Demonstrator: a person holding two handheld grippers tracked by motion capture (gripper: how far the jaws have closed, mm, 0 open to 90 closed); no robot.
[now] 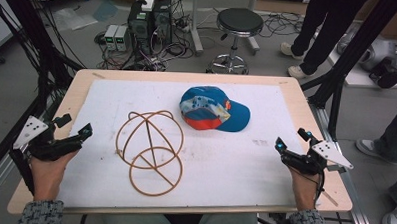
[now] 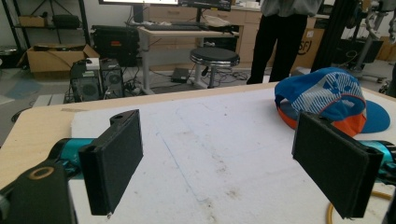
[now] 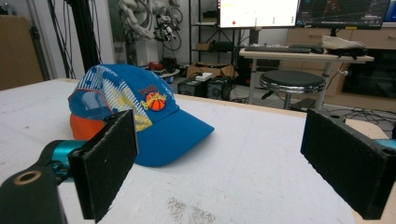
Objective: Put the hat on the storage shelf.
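Observation:
A blue and orange baseball cap [image 1: 214, 109] lies on the white mat [image 1: 224, 163] toward the far middle of the table. A brown wire hat stand [image 1: 150, 151] made of rings rests left of centre. My left gripper [image 1: 75, 127] hovers at the mat's left edge, jaws wide apart and empty. At the right edge my right gripper [image 1: 292, 138] is open too, with nothing between its jaws. In the left gripper view the cap [image 2: 322, 99] sits ahead on the right. In the right gripper view the cap [image 3: 135, 116] lies ahead on the left.
The wooden table [image 1: 306, 111] borders the mat on all sides. Beyond its far edge stand a black stool [image 1: 238, 24], computer boxes [image 1: 148, 20] with cables, and a person's legs [image 1: 314, 41]. Black frame posts [image 1: 337, 92] flank the right side.

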